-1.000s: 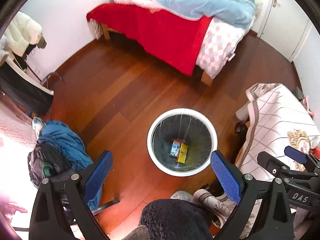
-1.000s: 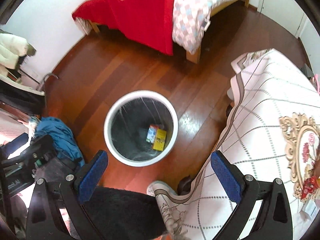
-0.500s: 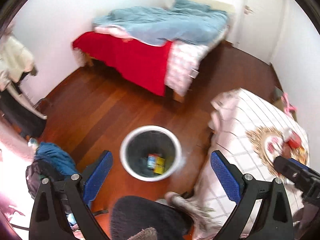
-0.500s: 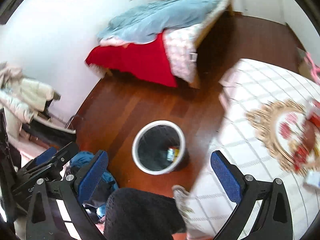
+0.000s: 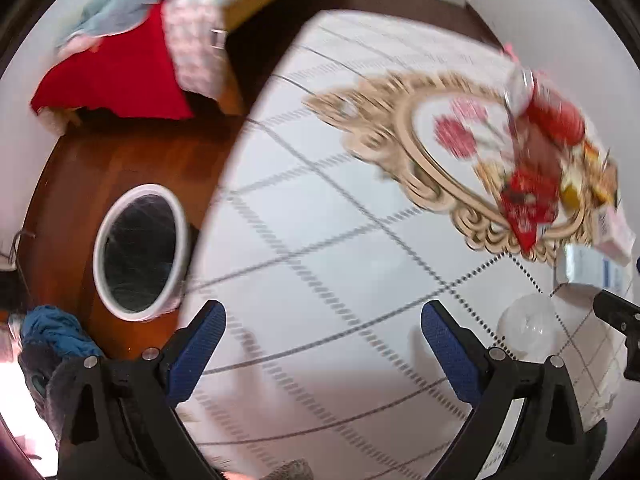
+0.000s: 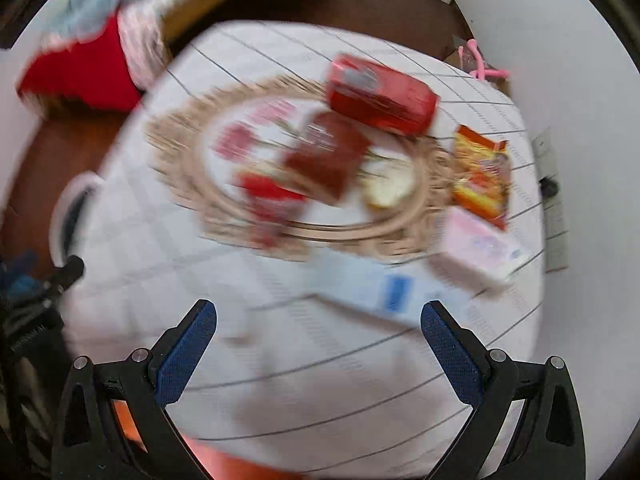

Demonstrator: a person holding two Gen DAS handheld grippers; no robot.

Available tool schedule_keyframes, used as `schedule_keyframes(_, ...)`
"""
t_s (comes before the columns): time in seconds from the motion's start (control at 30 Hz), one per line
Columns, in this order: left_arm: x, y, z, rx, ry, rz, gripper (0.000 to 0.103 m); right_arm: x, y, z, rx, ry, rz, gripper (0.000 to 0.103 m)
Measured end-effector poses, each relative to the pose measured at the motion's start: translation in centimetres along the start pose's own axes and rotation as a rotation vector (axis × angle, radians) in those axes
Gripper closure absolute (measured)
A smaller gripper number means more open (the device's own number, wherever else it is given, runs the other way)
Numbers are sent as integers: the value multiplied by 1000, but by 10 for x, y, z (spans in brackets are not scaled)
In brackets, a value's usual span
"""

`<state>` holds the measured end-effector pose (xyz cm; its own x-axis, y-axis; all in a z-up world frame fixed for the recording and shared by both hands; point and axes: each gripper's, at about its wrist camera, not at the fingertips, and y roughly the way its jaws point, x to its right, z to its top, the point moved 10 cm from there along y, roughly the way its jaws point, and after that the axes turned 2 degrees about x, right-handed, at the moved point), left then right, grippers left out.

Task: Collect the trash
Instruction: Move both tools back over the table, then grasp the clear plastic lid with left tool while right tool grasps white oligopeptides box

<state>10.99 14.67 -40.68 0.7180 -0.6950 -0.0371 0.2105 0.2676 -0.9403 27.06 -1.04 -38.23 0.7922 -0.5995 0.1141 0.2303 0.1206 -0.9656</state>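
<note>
A white-rimmed trash bin point(image 5: 140, 256) with a black liner stands on the floor left of a table with a white checked cloth point(image 5: 320, 240). Trash lies on the table: a red box point(image 6: 380, 94), a dark red packet point(image 6: 328, 156), an orange snack packet point(image 6: 482, 176), a pink box point(image 6: 480, 250), a white and blue box point(image 6: 384, 288) and a clear plastic cup point(image 5: 526, 328). My left gripper point(image 5: 322, 344) is open and empty above the cloth. My right gripper point(image 6: 320, 344) is open and empty above the table, just before the white and blue box. Both views are blurred.
A bed with a red and blue cover point(image 5: 120, 64) stands at the back left. Blue clothing point(image 5: 56, 332) lies on the wooden floor point(image 5: 80, 168) near the bin. White walls close the room at the right.
Both grippers have swung from over the bin to the right, above the table. The trash on the table has come into view. Both stay open and empty.
</note>
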Motion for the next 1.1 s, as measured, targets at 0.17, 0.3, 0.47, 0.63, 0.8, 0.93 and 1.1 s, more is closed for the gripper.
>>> schedule_keyframes(0.17, 20, 20, -4, -41, 46, 23, 3, 21, 35, -1, -128, -152, -28, 5)
schedule_keyframes(0.3, 20, 20, -6, -40, 56, 28, 3, 22, 56, 3, -160, -200, -9, 19)
schedule_keyframes(0.47, 17, 15, -5, -25, 87, 46, 3, 22, 59, -3, -186, -122, 73, 39)
schedule_keyframes(0.63, 20, 1, -7, -4, 109, 33, 3, 41, 50, -21, -231, 301, 283, 49)
schedule_keyframes(0.8, 40, -21, -10, 29, 136, -29, 3, 46, 31, -29, -137, 237, 244, 25)
schedule_keyframes(0.93, 66, -21, -16, 13, 184, -81, 3, 46, 45, -49, -157, 190, 226, 25)
schedule_keyframes(1.1, 108, -18, -24, -1, 274, -160, 4, 68, 42, -68, -90, 271, 170, 60)
